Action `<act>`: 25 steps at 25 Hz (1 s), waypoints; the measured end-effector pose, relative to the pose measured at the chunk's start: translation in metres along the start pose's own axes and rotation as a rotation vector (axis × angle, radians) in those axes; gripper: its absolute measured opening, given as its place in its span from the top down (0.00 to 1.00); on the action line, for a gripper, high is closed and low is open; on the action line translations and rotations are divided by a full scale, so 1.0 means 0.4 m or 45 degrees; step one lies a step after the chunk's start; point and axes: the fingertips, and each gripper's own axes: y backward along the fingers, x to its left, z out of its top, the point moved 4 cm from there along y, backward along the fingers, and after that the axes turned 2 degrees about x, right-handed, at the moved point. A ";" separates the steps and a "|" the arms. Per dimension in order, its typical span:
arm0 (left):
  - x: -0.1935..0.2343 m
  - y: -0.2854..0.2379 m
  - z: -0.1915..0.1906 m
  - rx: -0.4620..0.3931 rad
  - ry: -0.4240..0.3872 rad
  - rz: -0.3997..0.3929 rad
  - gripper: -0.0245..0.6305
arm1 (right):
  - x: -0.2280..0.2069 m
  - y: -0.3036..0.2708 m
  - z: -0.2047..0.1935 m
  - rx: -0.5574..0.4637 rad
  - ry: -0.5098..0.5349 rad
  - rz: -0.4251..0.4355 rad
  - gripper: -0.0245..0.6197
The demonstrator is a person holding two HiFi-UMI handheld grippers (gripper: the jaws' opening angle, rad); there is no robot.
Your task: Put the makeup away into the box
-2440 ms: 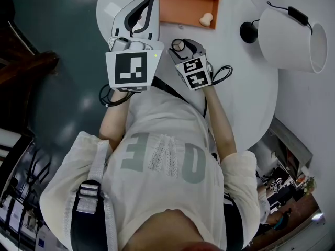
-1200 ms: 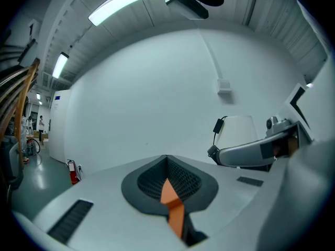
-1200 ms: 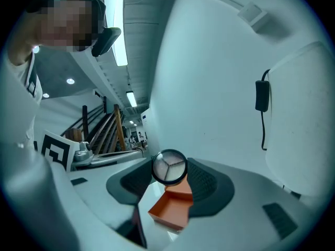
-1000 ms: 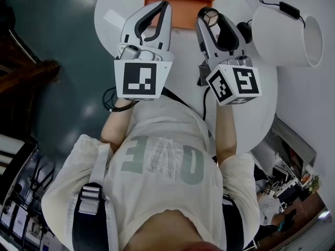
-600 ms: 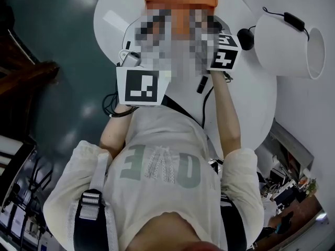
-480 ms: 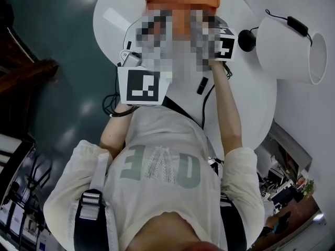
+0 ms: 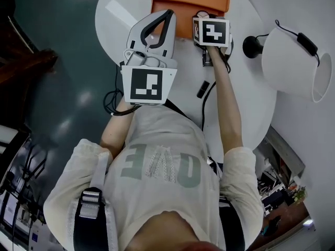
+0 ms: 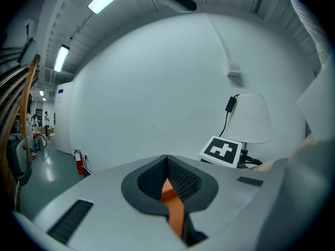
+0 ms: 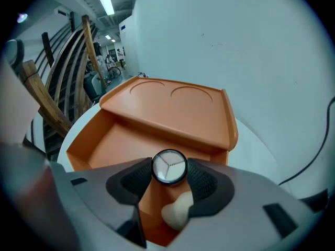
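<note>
My right tool (image 9: pixel 168 178) is clamped on the small round black-rimmed compact with a clear 3-part lid (image 9: pixel 169 166), holding it just above the open orange plastic box (image 9: pixel 120 140). A pale beige makeup sponge (image 9: pixel 176 212) already lies inside the box, by the wall nearest the person. I judge 1 item stowed and the compact next: it needs lowering and releasing. My left tool (image 8: pixel 166 165) is closed tip to tip on nothing, just beside the box's near left corner.

Only the right gripper view shows the grip, the sponge and the 2 round recesses in the box's raised lid. The head view hides those under the marker cube. It does show a small black thing (image 7: pixel 203 89) on the round white table (image 7: pixel 246 101), nearer the person than the box. I cannot tell whether it is makeup.
</note>
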 end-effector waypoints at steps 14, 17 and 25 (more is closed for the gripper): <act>0.010 0.000 -0.021 0.041 0.014 -0.004 0.95 | 0.011 -0.023 0.010 0.061 0.115 -0.107 0.62; 0.014 0.004 -0.023 0.058 0.010 -0.001 0.95 | 0.012 -0.022 0.013 0.032 0.097 -0.095 0.60; -0.008 0.022 0.021 0.038 -0.017 -0.027 0.95 | 0.017 0.078 0.052 -0.232 0.076 -0.095 0.59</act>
